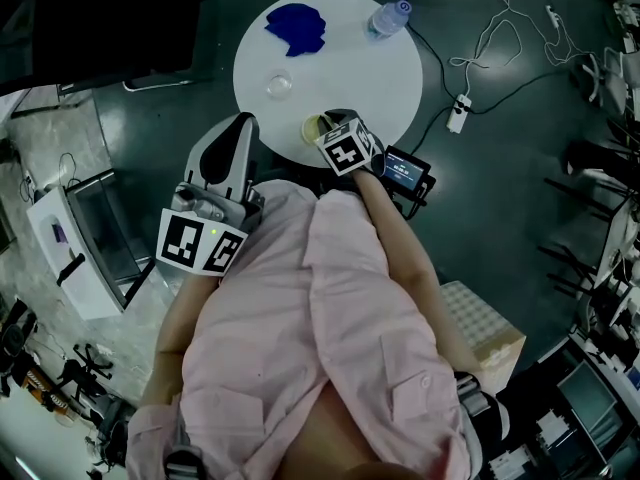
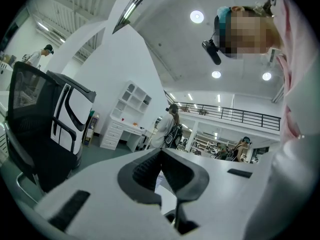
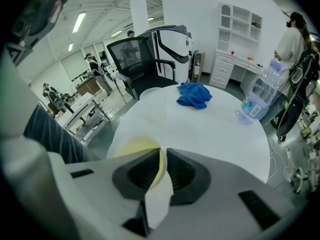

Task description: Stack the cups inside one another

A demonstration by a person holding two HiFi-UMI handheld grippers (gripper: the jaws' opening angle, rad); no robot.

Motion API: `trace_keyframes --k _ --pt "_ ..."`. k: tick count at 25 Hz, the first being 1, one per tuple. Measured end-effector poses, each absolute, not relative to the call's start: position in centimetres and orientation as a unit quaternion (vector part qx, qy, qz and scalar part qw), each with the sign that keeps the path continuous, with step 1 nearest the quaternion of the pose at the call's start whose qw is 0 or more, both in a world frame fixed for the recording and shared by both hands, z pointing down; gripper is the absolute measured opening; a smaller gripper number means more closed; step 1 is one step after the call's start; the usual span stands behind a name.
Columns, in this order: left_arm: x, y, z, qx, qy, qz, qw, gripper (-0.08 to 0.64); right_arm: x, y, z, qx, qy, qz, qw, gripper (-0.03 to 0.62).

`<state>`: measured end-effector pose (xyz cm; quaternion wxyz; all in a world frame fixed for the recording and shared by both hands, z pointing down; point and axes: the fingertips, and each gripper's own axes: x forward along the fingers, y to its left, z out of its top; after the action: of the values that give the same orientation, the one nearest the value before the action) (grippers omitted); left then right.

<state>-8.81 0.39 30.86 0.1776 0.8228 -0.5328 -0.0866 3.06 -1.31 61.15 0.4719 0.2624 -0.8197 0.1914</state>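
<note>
So far nothing is stacked: the yellow cup is pinched by the right gripper, the clear cup untouched, the left gripper closed empty.

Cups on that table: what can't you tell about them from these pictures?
Yellow cup: head view, right gripper covers most of it; right gripper view, the jaws hide its base.
Clear cup: head view, too small to count as one or several.
Left gripper view: faces away, no cups.
</note>
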Motion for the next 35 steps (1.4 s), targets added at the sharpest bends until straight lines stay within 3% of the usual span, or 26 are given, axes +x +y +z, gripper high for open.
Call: trace_keyframes --k 13,35 --pt "-2.2 3.1 31.7 0.815 -0.551 -0.075 0.163 0.009 6.4 -1.1 61.3 0.221 -0.831 0.147 0.488 0.058" --pt "-0.1 2.4 32.4 0.811 -0.546 -0.106 0.181 0.009 7.5 -0.2 62.0 0.207 -0.831 0.127 0.500 0.058"
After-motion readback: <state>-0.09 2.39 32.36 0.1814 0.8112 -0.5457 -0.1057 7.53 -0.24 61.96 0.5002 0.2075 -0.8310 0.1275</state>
